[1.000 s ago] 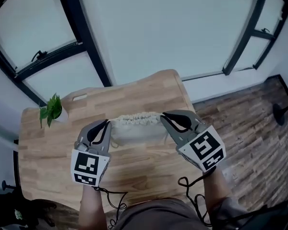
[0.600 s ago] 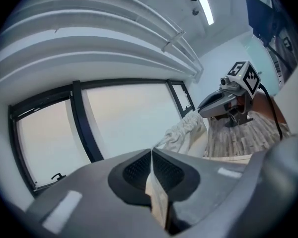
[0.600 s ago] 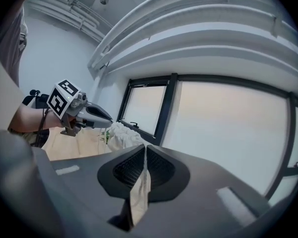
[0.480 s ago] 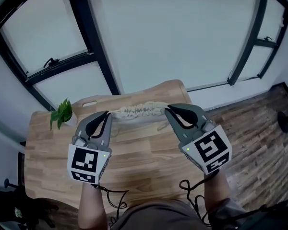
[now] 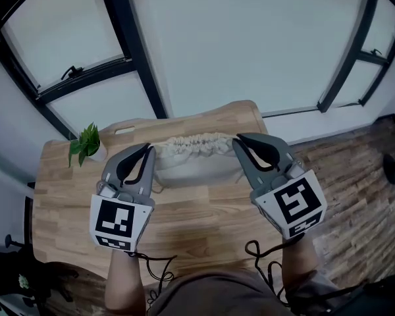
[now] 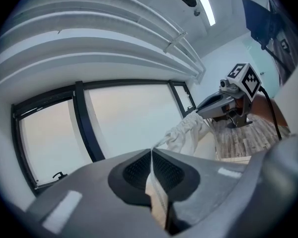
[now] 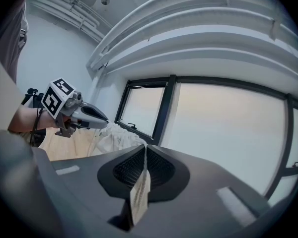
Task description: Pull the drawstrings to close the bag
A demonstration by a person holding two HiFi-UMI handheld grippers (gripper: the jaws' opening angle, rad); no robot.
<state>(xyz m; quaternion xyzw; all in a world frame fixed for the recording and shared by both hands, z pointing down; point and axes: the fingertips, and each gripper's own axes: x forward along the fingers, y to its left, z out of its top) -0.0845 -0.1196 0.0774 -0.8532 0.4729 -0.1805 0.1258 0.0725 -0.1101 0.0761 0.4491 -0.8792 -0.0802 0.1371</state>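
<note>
A cream cloth bag [image 5: 196,166] hangs between my two grippers above the wooden table [image 5: 204,212], its mouth [image 5: 194,141] bunched into tight folds. My left gripper [image 5: 149,149] is at the bag's left end and my right gripper [image 5: 237,139] at its right end. In the left gripper view the left gripper [image 6: 151,150] is shut on a flat cream drawstring [image 6: 157,198], with the bag [image 6: 186,135] and the right gripper [image 6: 222,103] beyond. In the right gripper view the right gripper [image 7: 145,147] is shut on the other drawstring [image 7: 139,195], facing the bag [image 7: 116,135] and left gripper [image 7: 84,115].
A small green plant [image 5: 85,143] stands at the table's back left corner. Dark-framed windows [image 5: 128,64] and a white wall rise behind the table. Wood floor [image 5: 355,176] lies to the right. Cables [image 5: 263,255] trail from both grippers toward the person.
Both grippers have risen with the drawstrings, lifting the bag from where it lay on the table. The gathered mouth stays stretched between them.
</note>
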